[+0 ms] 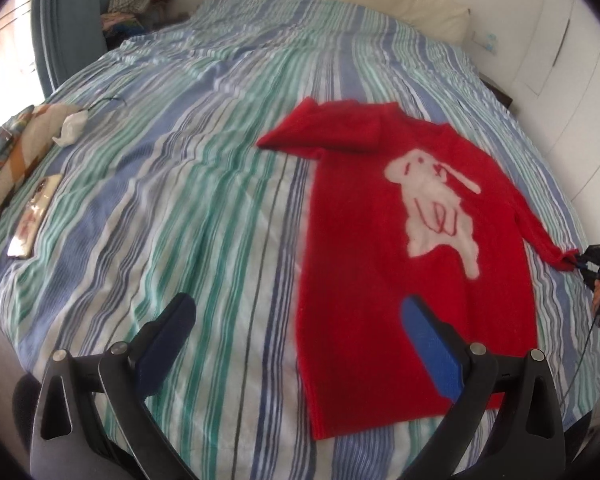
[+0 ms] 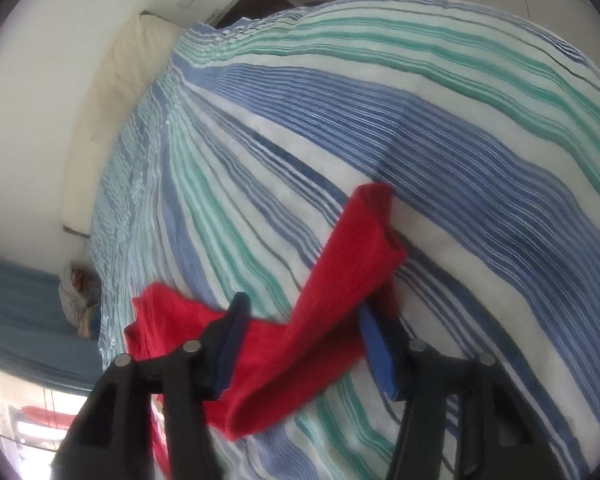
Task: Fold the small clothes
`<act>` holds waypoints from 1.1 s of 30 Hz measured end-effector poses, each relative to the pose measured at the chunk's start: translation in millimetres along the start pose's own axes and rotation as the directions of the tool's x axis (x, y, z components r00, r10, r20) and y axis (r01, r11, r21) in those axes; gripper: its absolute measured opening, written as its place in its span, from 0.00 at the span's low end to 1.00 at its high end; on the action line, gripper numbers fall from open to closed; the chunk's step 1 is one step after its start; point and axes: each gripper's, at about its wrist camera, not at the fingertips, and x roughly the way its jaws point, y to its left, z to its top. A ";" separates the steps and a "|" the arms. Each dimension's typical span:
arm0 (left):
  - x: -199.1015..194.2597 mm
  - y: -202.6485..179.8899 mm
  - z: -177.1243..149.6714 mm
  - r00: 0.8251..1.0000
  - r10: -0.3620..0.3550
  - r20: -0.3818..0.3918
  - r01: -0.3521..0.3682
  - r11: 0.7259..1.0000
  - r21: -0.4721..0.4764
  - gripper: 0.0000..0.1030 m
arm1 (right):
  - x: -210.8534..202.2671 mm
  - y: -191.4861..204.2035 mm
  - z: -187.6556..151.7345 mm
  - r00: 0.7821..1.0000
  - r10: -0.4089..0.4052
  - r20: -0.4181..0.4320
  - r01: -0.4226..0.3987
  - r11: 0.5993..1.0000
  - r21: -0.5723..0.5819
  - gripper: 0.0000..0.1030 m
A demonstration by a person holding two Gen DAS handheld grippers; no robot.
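Observation:
A small red sweater [image 1: 364, 248] with a white rabbit on its front lies flat on the striped bedspread [image 1: 172, 184]. Its left sleeve is folded across by the collar. My left gripper [image 1: 296, 312] is open and empty, above the sweater's lower left edge. My right gripper [image 1: 592, 260] is at the far right, at the cuff of the right sleeve [image 1: 556, 252]. In the right wrist view the right gripper [image 2: 300, 312] is open, with the red sleeve [image 2: 340, 264] lying between its fingers and the cuff pointing away.
A cream pillow [image 1: 420, 4] lies at the bed's head. A patterned cushion [image 1: 16, 140], a white cloth [image 1: 72, 128] and a flat packet [image 1: 32, 220] lie at the bed's left side. A white wall [image 1: 572, 80] runs along the right.

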 end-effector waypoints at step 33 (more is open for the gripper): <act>15.3 -61.5 134.7 0.991 -0.105 0.088 0.078 0.961 0.266 1.00 | -153.0 12.5 -183.4 0.783 -0.070 0.618 0.326 0.893 -0.311 0.80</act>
